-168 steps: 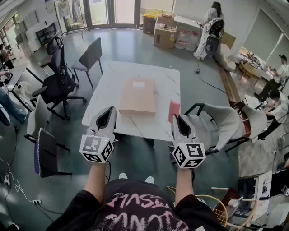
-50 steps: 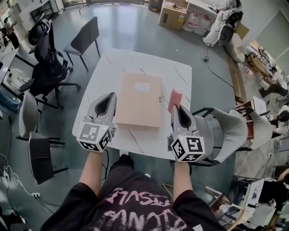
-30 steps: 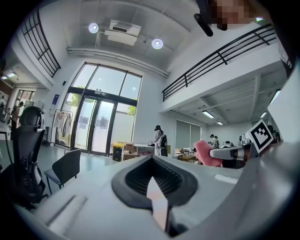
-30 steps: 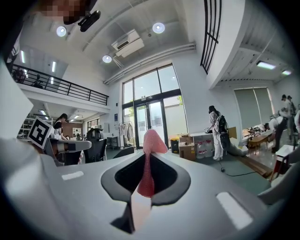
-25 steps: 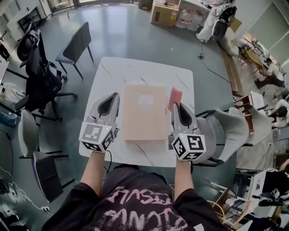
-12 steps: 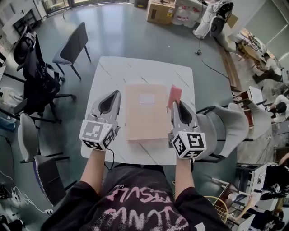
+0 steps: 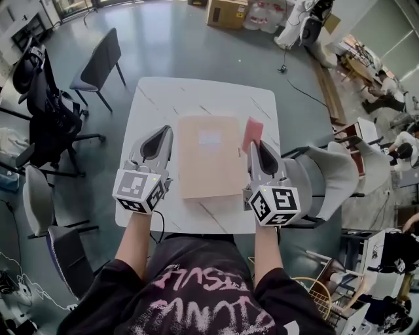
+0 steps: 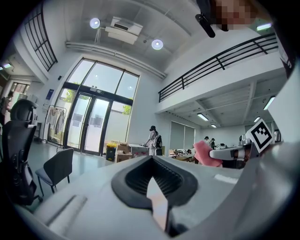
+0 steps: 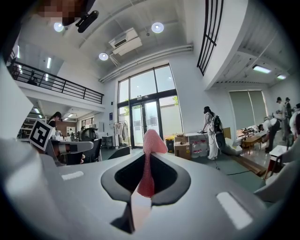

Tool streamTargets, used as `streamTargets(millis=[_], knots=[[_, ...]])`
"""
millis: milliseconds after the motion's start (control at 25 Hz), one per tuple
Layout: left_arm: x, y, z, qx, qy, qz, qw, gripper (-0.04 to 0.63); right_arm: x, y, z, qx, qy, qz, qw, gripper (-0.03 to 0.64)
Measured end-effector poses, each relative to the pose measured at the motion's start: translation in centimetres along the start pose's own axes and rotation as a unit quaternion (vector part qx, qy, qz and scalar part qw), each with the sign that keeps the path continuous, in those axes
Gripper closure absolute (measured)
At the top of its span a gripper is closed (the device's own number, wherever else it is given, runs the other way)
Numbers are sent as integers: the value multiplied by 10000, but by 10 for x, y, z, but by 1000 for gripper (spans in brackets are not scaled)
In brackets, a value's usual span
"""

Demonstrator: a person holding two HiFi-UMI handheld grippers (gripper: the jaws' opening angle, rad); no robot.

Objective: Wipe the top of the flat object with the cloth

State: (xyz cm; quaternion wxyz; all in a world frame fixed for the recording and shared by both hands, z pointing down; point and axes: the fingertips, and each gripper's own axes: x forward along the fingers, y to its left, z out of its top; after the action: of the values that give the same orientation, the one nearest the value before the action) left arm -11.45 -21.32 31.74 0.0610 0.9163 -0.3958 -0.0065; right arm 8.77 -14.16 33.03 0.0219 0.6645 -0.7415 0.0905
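Observation:
A tan flat folder (image 7: 209, 156) with a white label lies in the middle of the white marble table (image 7: 157, 98). My right gripper (image 7: 255, 145) hovers just right of the folder and is shut on a pink cloth (image 7: 253, 131), which sticks out past its tip. In the right gripper view the cloth (image 9: 150, 145) rises from between the closed jaws (image 9: 140, 199). My left gripper (image 7: 163, 131) hovers over the table left of the folder, shut and holding nothing. The left gripper view shows its closed jaws (image 8: 157, 204) and the cloth (image 8: 206, 153) off to the right.
A grey chair (image 7: 98, 62) and a black office chair (image 7: 39, 85) stand left of the table. A grey draped chair (image 7: 327, 180) sits close on the right. Cardboard boxes (image 7: 226, 10) and people are at the far end of the room.
The person has stepped up to the table, so both grippers now flank the folder over the tabletop. The pink cloth has stayed in the right gripper throughout.

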Motion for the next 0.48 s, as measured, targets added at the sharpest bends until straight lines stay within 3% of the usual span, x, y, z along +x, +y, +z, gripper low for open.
streamTargets(millis=[480], knots=[[6, -1, -5, 35, 48, 172, 9998, 595, 7, -13, -10, 189, 116, 139, 9997, 563]])
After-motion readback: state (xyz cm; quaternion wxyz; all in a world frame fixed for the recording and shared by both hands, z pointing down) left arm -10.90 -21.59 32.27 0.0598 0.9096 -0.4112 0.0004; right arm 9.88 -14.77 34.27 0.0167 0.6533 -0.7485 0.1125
